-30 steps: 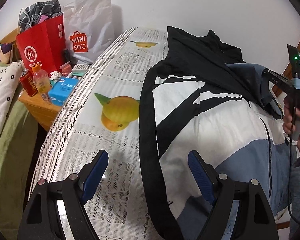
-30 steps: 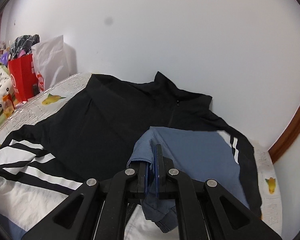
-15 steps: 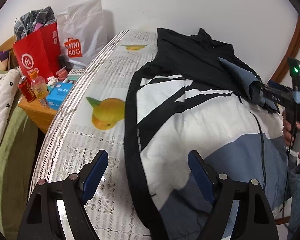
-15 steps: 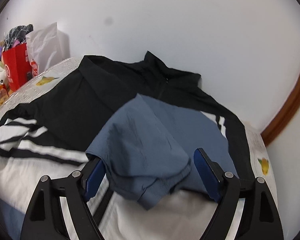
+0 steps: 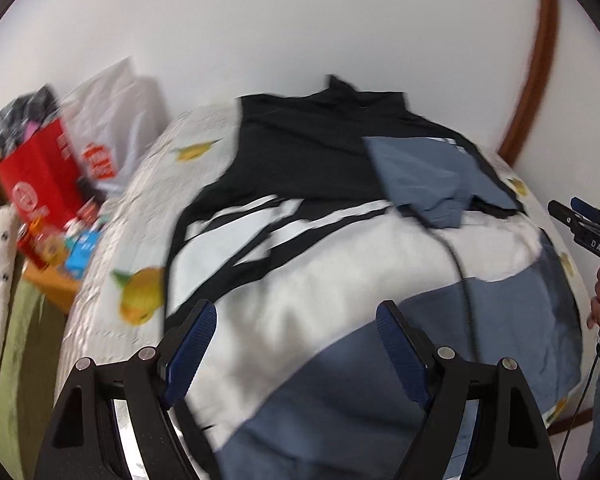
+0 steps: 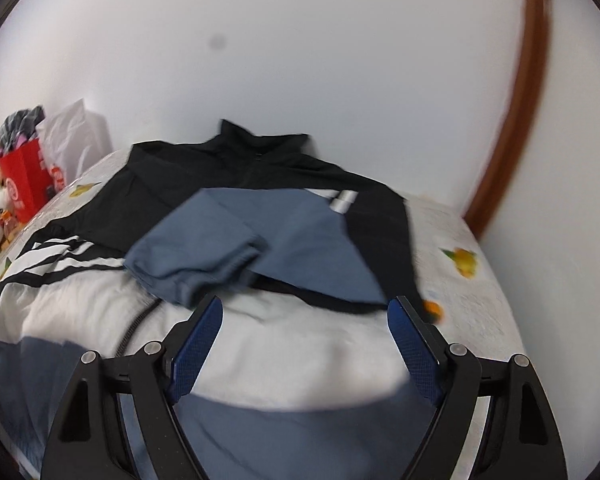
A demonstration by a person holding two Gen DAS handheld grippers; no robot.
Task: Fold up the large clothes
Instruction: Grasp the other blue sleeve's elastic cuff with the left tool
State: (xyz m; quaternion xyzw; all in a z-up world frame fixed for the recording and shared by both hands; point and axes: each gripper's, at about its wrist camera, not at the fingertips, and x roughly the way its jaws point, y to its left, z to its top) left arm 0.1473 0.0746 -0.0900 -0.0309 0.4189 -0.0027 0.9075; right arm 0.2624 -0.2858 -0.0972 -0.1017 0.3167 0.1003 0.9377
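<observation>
Each hand-held gripper, left point(image 5: 292, 346) and right point(image 6: 306, 346), has black arms, silver screws and textured blue pads; "DAS" marks the right one's side.

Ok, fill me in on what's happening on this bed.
A person with a gripper in each hand is folding a black, white and blue jacket spread on the bed. Its blue sleeve lies folded across the chest. The right gripper has just opened and holds nothing; the left gripper hovers open over the jacket's lower part.
</observation>
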